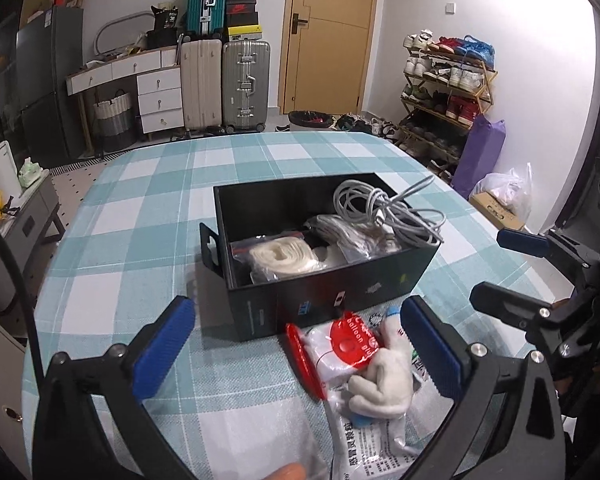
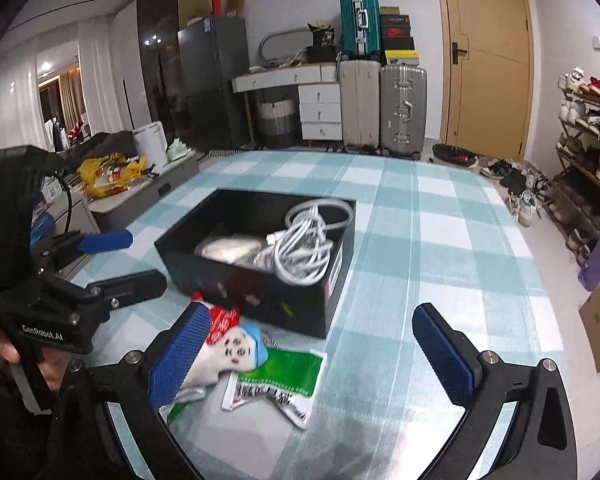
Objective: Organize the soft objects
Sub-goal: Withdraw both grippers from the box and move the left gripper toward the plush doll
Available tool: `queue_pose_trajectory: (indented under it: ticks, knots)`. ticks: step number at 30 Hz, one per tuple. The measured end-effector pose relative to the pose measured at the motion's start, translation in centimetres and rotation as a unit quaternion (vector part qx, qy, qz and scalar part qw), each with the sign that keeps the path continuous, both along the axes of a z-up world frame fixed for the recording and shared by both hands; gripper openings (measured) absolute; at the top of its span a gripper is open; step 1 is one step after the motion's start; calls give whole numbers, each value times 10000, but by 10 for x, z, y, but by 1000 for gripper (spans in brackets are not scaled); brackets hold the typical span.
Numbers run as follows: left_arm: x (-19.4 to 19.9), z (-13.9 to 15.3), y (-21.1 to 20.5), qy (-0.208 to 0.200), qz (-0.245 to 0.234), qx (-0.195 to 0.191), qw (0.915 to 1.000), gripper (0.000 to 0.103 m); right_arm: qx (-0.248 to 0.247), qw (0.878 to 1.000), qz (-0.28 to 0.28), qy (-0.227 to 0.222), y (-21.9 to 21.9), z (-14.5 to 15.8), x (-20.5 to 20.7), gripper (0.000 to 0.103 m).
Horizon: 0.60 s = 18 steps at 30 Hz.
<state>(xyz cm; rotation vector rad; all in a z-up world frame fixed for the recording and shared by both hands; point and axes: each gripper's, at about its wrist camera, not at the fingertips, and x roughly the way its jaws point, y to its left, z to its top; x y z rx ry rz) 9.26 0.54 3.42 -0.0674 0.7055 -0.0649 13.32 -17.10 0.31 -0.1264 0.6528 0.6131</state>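
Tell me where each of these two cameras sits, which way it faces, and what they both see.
Left wrist: on the left gripper, looking forward and down at the black box; right gripper at right.
Right wrist: on the right gripper, facing the same box; left gripper and a hand at left.
Shared: box, white cable, checked tablecloth.

Home, entry/living rm: shoe rack (image 1: 446, 92), suitcases (image 1: 224, 80), fridge (image 2: 212, 76), checked tablecloth (image 1: 148, 216).
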Motion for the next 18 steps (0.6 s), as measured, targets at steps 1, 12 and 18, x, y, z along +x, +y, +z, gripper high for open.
queue_pose_trajectory:
  ticks: [1,12,18]
  knots:
    - [-1,-1,0,-8,-1,43,10000,103,-8,10000,3,27,0,-3,0,103]
    - [-9,-13,-3,47,15,230,9997,103,-238,9984,199,473,10,-30,2,103]
    - [-12,-19,-9,95,-84,286,9995,103,-400,9969,287,609,12,-38,2,103]
